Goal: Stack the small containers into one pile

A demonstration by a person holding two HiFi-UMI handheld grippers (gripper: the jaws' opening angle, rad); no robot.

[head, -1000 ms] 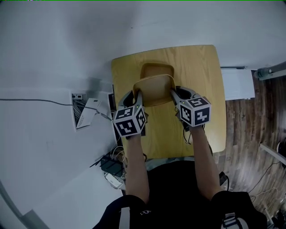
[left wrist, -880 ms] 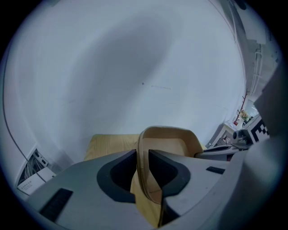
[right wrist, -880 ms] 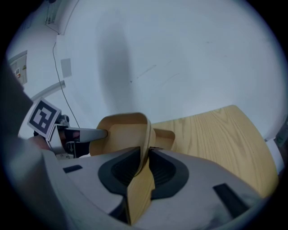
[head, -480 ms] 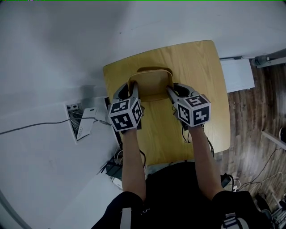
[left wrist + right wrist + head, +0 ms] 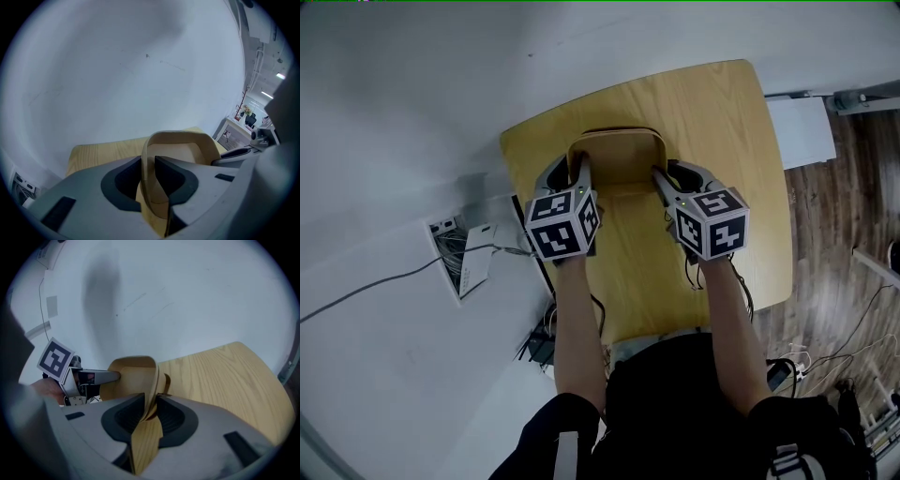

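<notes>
The upper container is a small tan tub of thin wood-coloured material, with a rounded-square rim and a shallow, bare hollow. It sits nested in the lower container, which has the same colour and shows only as a second rim just outside the upper one's right wall. The pile stands on the light wooden table close to its far edge, nearer the left edge than the right.

The left tongs are clamped on the upper container's left wall. In the left gripper view the thin rim runs up between the two dark pads, one inside the tub and one outside, with no gap to be seen. The left forearm is bare and reaches straight from the body toward the far edge. The tongs tilt down and forward, and the marker cube rides on top.

The right tongs straddle the right wall in the same way. Their jaws have just been opening, and in the right gripper view the wall stands between the pads with slack beside it, so the grip is let go. The right forearm runs almost parallel to the left, well apart from it, and the right tongs are pitched down like the left ones.
</notes>
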